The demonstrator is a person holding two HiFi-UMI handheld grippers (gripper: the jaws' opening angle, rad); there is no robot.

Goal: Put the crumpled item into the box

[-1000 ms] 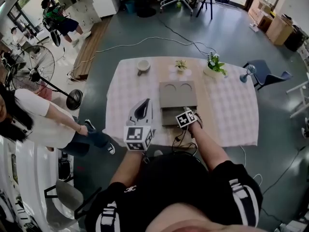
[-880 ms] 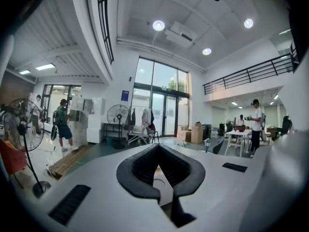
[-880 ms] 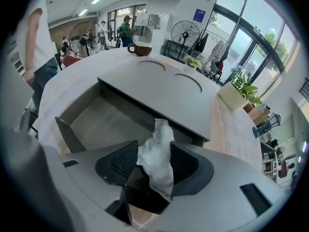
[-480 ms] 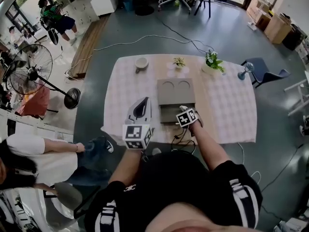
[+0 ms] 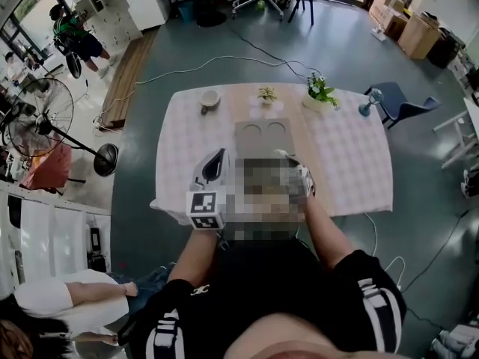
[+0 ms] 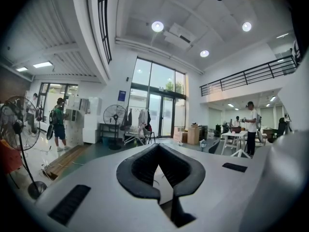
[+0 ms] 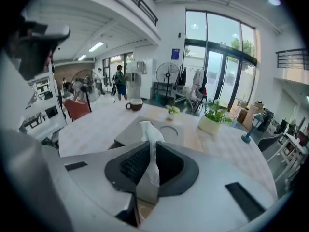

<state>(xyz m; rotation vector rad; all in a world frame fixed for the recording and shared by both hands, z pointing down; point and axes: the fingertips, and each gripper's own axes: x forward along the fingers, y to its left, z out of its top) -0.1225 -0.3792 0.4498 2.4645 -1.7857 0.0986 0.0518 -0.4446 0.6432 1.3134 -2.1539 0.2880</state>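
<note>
A white crumpled tissue (image 7: 147,130) stands up between the jaws of my right gripper (image 7: 150,145), which is shut on it. Just past the tips lies the flat grey box (image 7: 133,132) with round recesses in its top. In the head view the box (image 5: 261,136) sits mid-table and a mosaic patch covers most of the right gripper (image 5: 303,179). My left gripper (image 5: 215,158) hovers over the table's near left part. In its own view the left gripper (image 6: 158,146) points out across the room, shut, with nothing between its jaws.
The table (image 5: 352,172) has a pale checked cloth. A cup (image 5: 209,98), a small plant (image 5: 266,93) and a potted plant (image 5: 319,92) stand along its far edge. A floor fan (image 5: 43,118) stands left, a blue chair (image 5: 400,105) right. A person (image 5: 45,305) is at the lower left.
The bystander at the left has drifted toward the bottom of the head view. The table has slid slightly up and left in that view. Both grippers stay over the table's near edge.
</note>
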